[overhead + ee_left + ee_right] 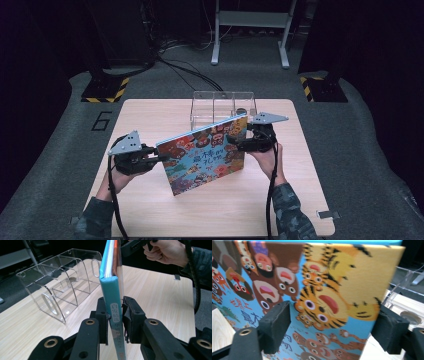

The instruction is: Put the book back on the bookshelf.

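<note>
One book (205, 155), its lower corner cut off, pinched by left gripper (116, 320); right gripper (332, 327) spread.

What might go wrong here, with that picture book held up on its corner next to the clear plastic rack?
The book stands tilted on one corner, and the left gripper pinches it at the spine alone; the right gripper's jaws stand open, so it may swing or topple. Its far corner is close to the clear rack and might knock it.
</note>
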